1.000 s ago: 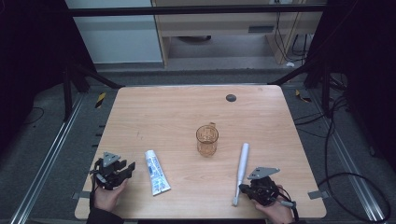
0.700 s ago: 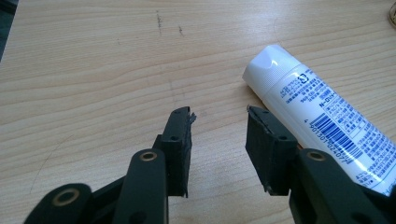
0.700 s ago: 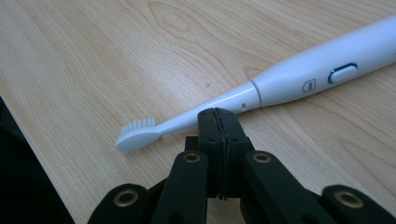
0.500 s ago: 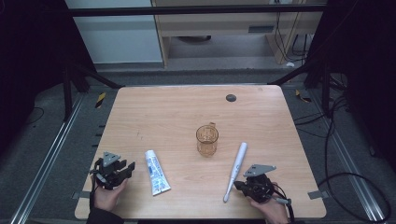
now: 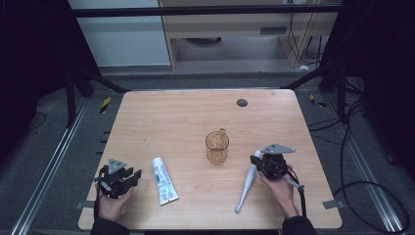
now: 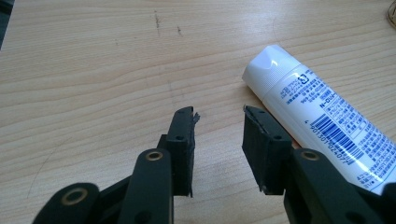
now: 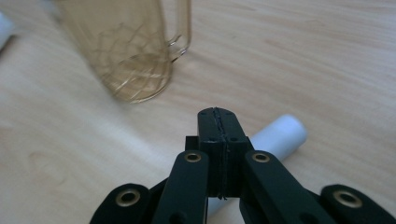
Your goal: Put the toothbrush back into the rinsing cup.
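- High view: the wooden counter (image 5: 176, 122) holds a few things. The left claw (image 5: 131, 177) sits near the bottom left corner, in a hand. It touches nothing.
- High view: a white tube (image 5: 164, 180) lies flat just to the right of the left claw, with a small gap between them.
- High view: an amber cup (image 5: 217, 146) stands upright near the middle of the counter.
- High view: the right claw (image 5: 255, 160) sits to the right of the cup, in the other hand. A long white stick (image 5: 247, 180) lies slanted on the counter. Its top end is right at the right claw.
- High view: a small dark disc (image 5: 242, 102) lies far back on the counter, well apart from the rest.
- Left claw view: the left claw (image 6: 218, 126) has its jaws apart, and they have just been closing a little. Bare wood shows between them. The tube (image 6: 322, 116) lies beside the right jaw, with its white cap pointing away.
- Right claw view: the right claw (image 7: 217, 112) has its jaws pressed together with nothing between them. The stick (image 7: 280, 135) lies under them, across the wood. I cannot tell if the jaws touch it. The cup (image 7: 128, 46) stands near, ahead and to the left, with its handle on the right.
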The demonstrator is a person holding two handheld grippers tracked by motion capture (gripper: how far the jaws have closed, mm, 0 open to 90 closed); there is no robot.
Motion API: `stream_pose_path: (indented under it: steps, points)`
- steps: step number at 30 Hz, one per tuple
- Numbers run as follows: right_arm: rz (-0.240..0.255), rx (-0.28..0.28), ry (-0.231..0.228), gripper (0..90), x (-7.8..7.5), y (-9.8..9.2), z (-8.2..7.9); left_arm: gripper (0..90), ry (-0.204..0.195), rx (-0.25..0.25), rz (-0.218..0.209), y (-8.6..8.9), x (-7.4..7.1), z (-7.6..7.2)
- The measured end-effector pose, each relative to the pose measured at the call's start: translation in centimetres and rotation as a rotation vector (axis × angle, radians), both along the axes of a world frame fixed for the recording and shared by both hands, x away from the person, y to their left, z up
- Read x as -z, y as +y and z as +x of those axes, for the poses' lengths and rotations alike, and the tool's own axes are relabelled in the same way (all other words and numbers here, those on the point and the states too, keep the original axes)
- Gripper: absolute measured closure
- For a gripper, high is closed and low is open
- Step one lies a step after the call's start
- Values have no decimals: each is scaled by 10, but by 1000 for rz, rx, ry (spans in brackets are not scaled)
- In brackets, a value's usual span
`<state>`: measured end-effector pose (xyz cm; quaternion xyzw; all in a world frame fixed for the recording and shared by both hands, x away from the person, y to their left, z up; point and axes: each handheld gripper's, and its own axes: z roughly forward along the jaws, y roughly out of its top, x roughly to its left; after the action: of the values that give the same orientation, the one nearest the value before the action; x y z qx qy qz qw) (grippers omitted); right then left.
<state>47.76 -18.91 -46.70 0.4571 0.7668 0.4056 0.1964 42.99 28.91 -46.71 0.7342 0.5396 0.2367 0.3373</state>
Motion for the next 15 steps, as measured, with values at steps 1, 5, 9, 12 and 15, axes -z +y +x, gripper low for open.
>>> stream_pose_path:
  steps: [1,5,9,12,15]
  points:
    - [7,6,2,900,1,-1,5,651,0,1,-1,0,0,0]
    - [7,32,21,900,10,-4,25,678,2,8,-6,0,0,1]
    - [6,46,36,900,18,-7,37,688,1,3,-1,0,0,1]
    - [-8,49,46,900,21,-8,39,691,-2,-6,10,1,0,0]
    - [-38,61,58,900,22,-10,40,691,-2,-10,8,1,0,1]
